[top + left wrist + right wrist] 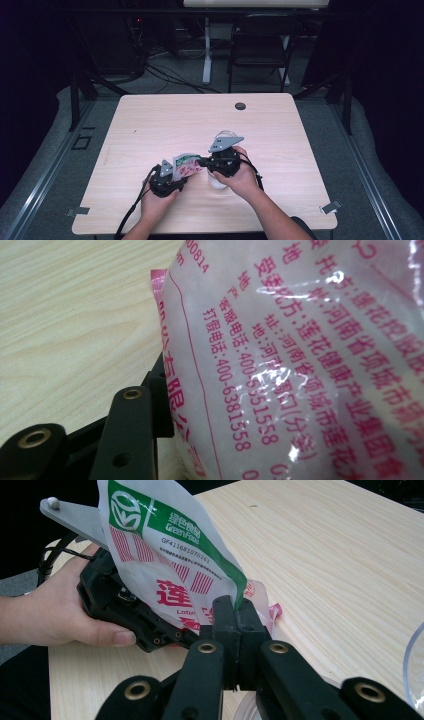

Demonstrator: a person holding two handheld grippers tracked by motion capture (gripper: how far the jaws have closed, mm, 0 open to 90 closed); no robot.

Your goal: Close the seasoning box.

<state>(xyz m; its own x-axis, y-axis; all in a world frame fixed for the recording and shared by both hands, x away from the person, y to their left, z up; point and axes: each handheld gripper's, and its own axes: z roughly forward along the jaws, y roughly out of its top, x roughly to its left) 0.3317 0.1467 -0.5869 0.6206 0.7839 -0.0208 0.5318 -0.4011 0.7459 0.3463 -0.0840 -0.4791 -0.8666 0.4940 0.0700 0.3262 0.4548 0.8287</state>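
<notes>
A thin, glossy plastic packet (pixel 185 165), white with a green band and red print, is hanging crinkled between the two grippers above the near middle of the pale wood-grain table (pixel 165 120). The right gripper (pixel 235 611) is pinching the packet's edge, its matte black jaws pressed together on the film. The left gripper (pixel 172 175) is holding the packet's near left side, jaws closed on it. A clear, round plastic container (pixel 218 181) is standing just under the right hand (pixel 243 176).
</notes>
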